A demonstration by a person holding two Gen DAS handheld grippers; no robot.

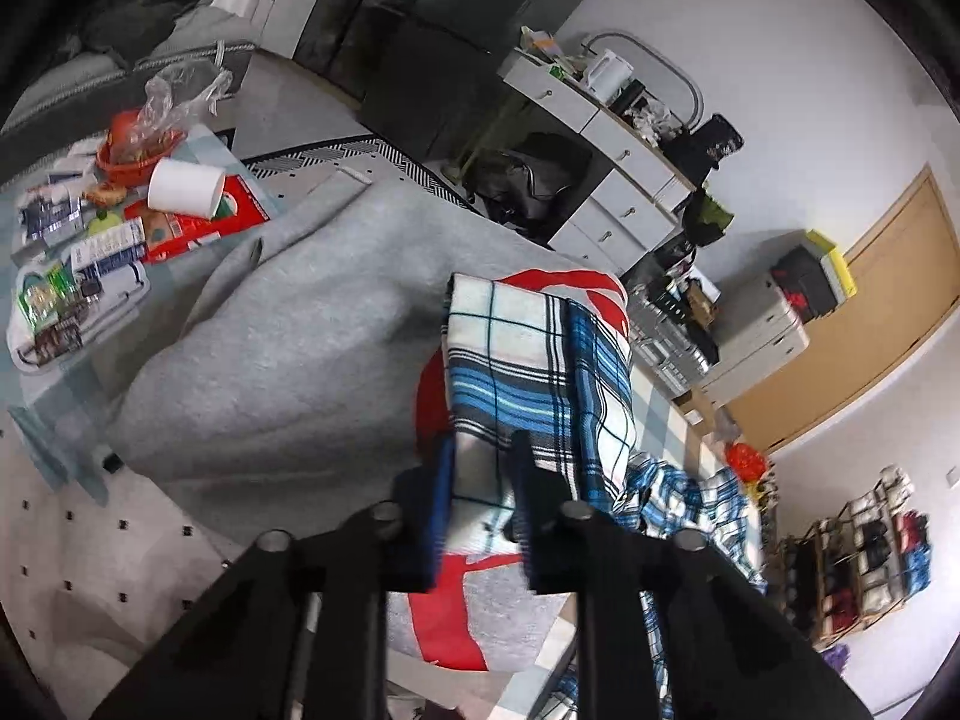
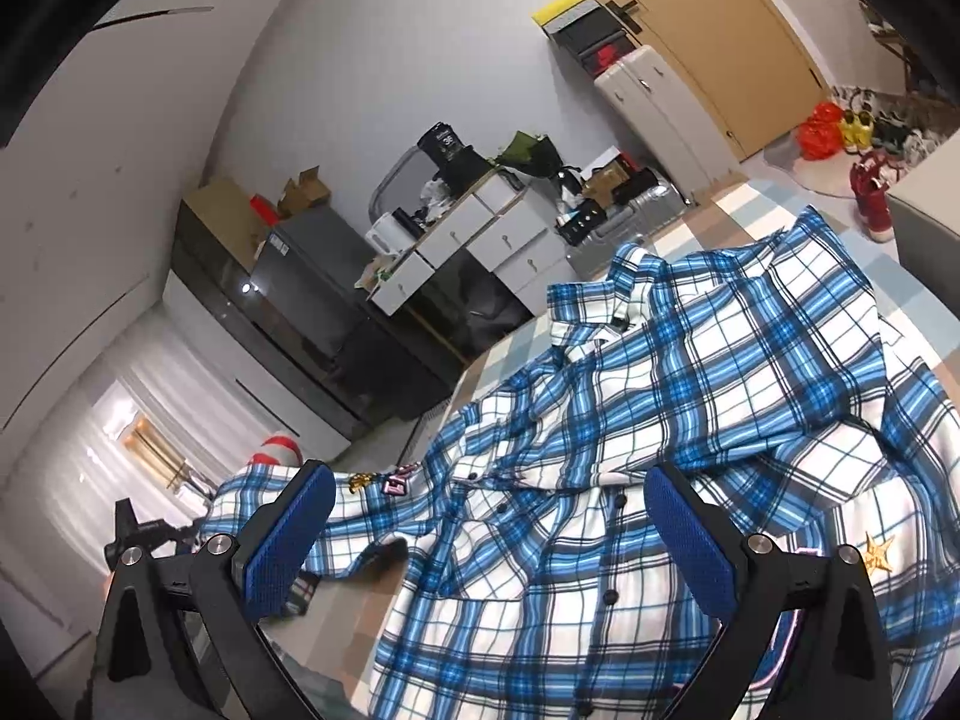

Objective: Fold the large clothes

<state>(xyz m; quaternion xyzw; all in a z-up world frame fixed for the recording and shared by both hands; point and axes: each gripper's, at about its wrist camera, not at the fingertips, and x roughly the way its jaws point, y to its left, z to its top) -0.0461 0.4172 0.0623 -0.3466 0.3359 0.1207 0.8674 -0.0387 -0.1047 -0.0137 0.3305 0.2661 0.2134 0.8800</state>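
Note:
A blue and white plaid shirt [image 2: 690, 396] lies spread and rumpled on the table, collar at the far side, buttons down the middle. My right gripper [image 2: 489, 531] hovers open just above its front, with nothing between the blue pads [image 2: 288, 540]. My left gripper [image 1: 480, 480] is shut on the shirt's plaid sleeve [image 1: 528, 360], which lies stretched over a grey sweatshirt with red print [image 1: 288, 348]. The rest of the shirt [image 1: 690, 498] bunches to the right of that gripper.
Snack packets, a white cup [image 1: 186, 187] and an orange bowl [image 1: 129, 150] crowd the table's far left. A dresser [image 2: 468, 240], a suitcase and a white cabinet [image 2: 666, 114] stand beyond the checked tablecloth [image 2: 738, 204]. The table edge [image 1: 66, 462] runs near left.

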